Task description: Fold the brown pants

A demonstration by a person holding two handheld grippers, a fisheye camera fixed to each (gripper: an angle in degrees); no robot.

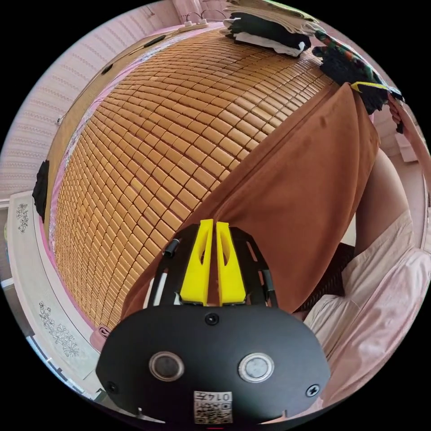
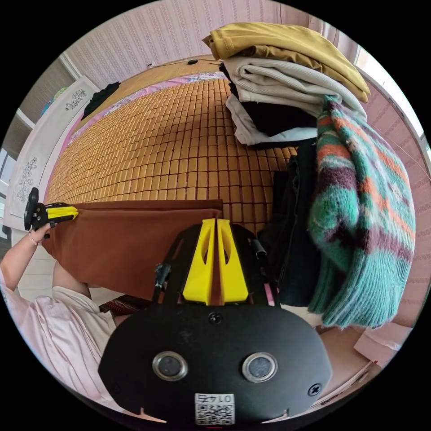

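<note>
In the left gripper view, the left gripper has its yellow fingers clamped on an edge of the brown pants, which stretch from lower centre to the upper right over the bamboo mat on the bed. In the right gripper view, the right gripper pinches the opposite end at centre, likely keeping the cloth taut for a clean fold; a stack of folded clothes and a striped knit sweater sit at right.

brown pants, folded, smooth, on mat edge
</note>
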